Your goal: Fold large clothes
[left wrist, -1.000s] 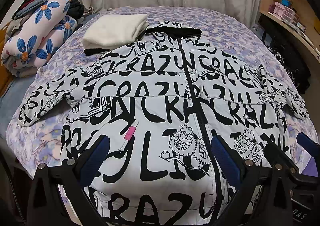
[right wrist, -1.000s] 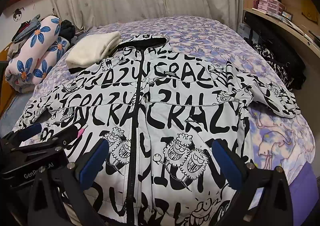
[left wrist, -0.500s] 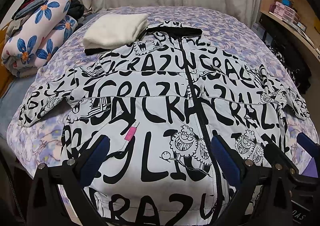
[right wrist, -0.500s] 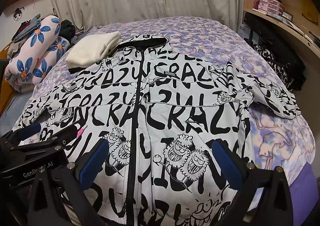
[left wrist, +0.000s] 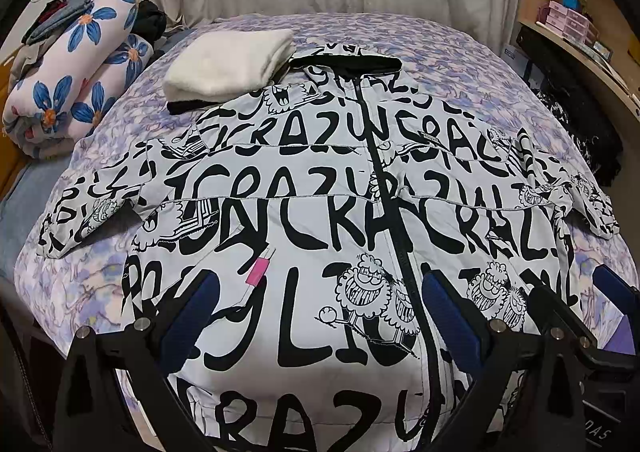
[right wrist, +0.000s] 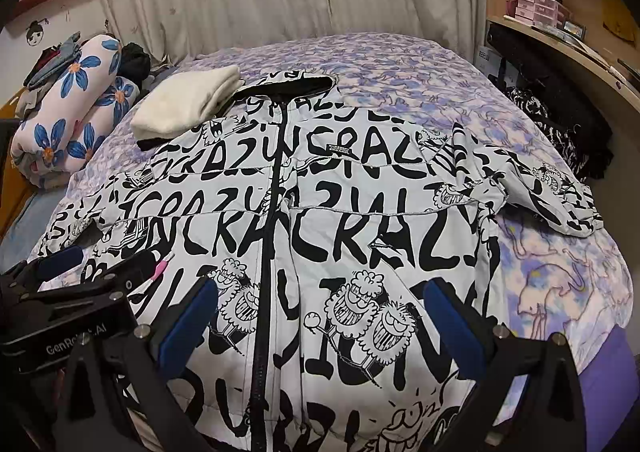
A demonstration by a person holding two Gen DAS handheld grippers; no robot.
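Jacket (left wrist: 304, 211) is lying front-up and spread wide across the bed (left wrist: 460, 63), zipped to the hood, both sleeves stretching out to the sides. Left gripper (left wrist: 316, 316) is hanging over the lower front, jaws standing wide apart, blue pads (left wrist: 188, 308) showing, nothing between them; whether the fingertips are brushing the fabric, I cannot tell. Right gripper (right wrist: 320, 316) is doing the same just beside the zipper (right wrist: 268, 252), spread wide and holding nothing. In the right wrist view the left gripper's body is showing at the left edge, partly readable white lettering on it starting "GenRo" and ending "AI".

Bold black lettering is running all over the white fabric, "CRAZY" repeating in rows, with grinning fuzzy cartoon figures (right wrist: 368, 312) near the hem. A small pink tag (left wrist: 258, 270) is sitting on the left front panel, and a tiny dark chest label (right wrist: 339, 151) is too small to read. A folded cream garment (left wrist: 228, 63) is lying by the hood, overlapping the shoulder. A rolled flowered quilt (left wrist: 76, 67) is resting at the bed's left edge.
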